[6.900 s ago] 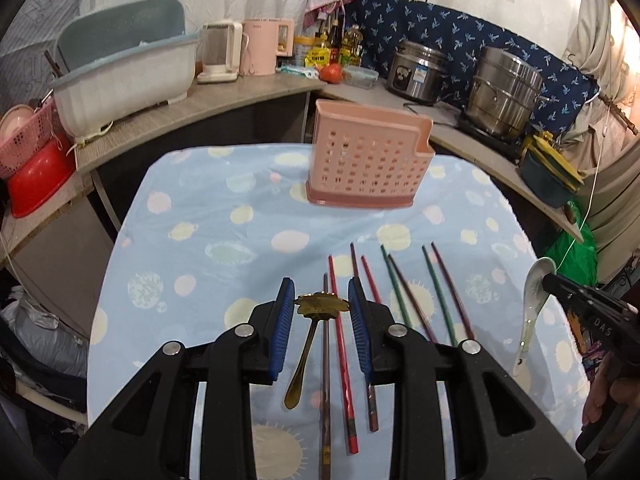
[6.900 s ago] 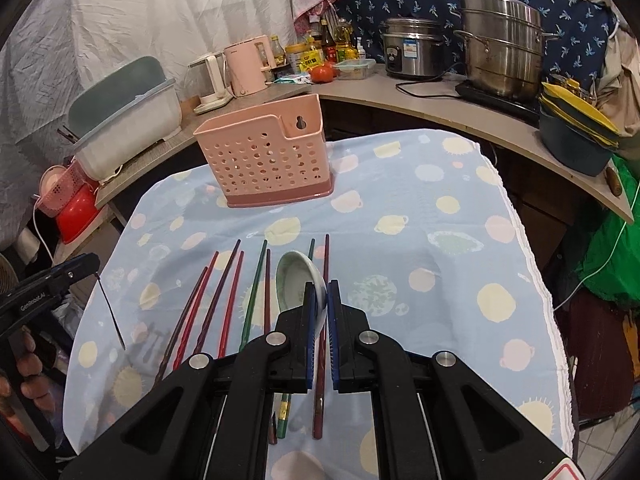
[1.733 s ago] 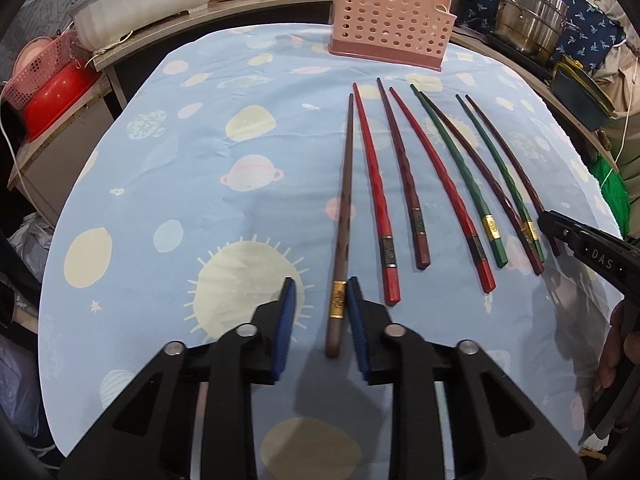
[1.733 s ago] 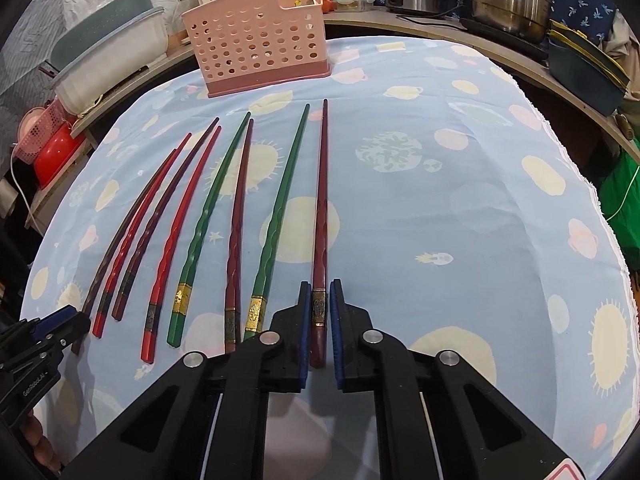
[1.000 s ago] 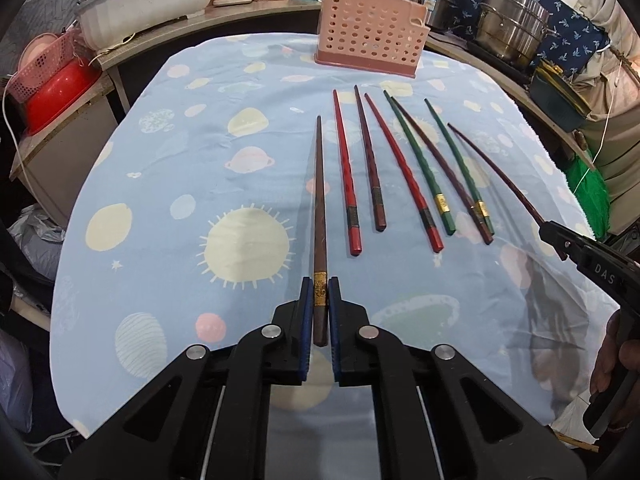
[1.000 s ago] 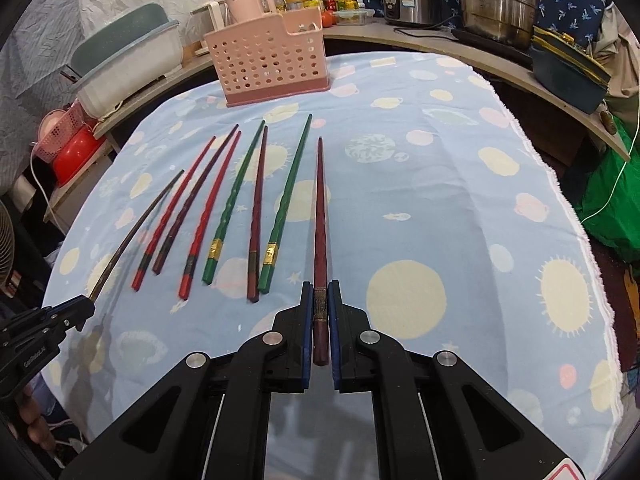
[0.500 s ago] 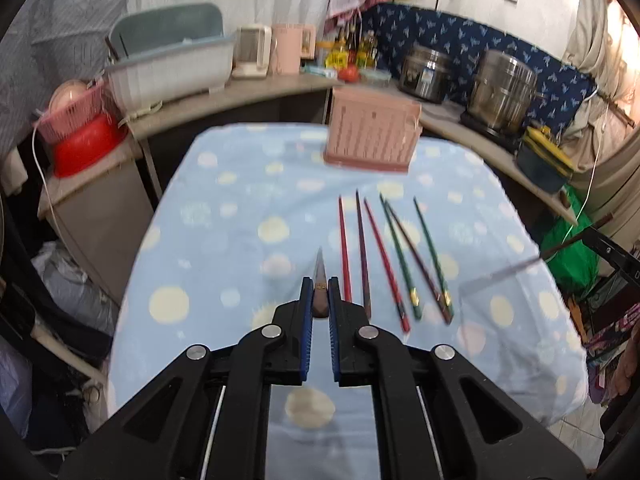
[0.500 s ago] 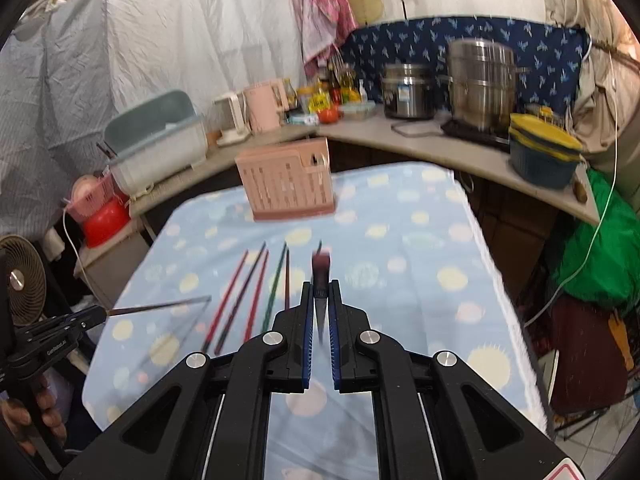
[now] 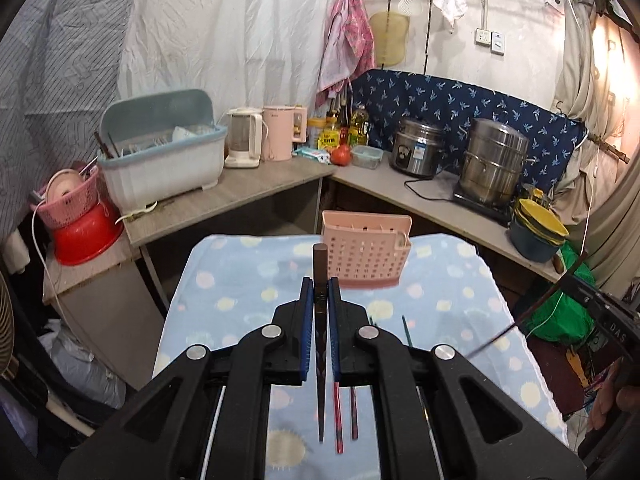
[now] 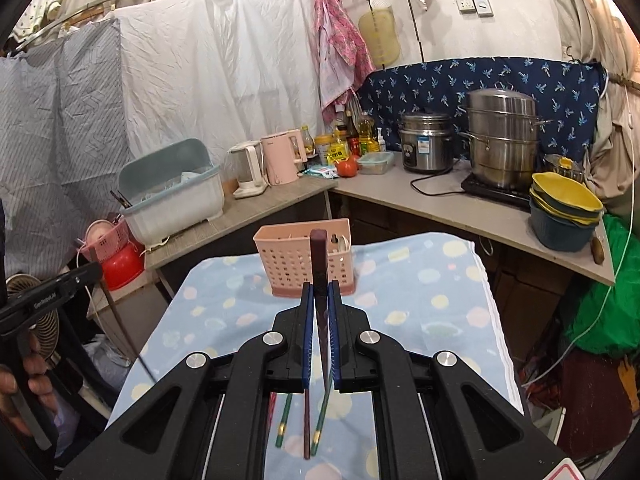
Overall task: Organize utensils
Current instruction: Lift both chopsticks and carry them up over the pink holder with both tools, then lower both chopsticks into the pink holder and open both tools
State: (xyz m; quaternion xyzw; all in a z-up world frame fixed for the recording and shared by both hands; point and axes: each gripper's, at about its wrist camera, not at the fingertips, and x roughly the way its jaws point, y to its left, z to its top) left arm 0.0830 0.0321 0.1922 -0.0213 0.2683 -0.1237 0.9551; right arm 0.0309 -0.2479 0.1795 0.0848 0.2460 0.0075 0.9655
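My left gripper (image 9: 320, 300) is shut on a dark brown chopstick (image 9: 319, 264), held high over the blue spotted tablecloth (image 9: 240, 300) with its thin tip hanging down. My right gripper (image 10: 319, 304) is shut on a maroon chopstick (image 10: 319, 252), also nearly upright. The pink perforated utensil basket (image 9: 366, 254) (image 10: 296, 256) stands at the far end of the table, ahead of both grippers. A white spoon (image 10: 340, 242) stands in it. Several red, brown and green chopsticks (image 9: 338, 420) (image 10: 284, 420) lie on the cloth below. Each view shows the other gripper (image 9: 600, 308) (image 10: 52, 292) at its edge.
An L-shaped counter (image 9: 248, 188) runs behind the table with a dish rack (image 9: 160, 152), kettles (image 9: 276, 138), a rice cooker (image 9: 418, 148), a steamer pot (image 9: 494, 164) and stacked bowls (image 10: 564, 208). A fan (image 10: 36, 320) stands at the left. A hand (image 10: 20, 392) holds the left gripper.
Both grippers have risen well above the table, each carrying its chopstick. The chopsticks went from lying flat to hanging tip-down, and both views tilted up toward the counter.
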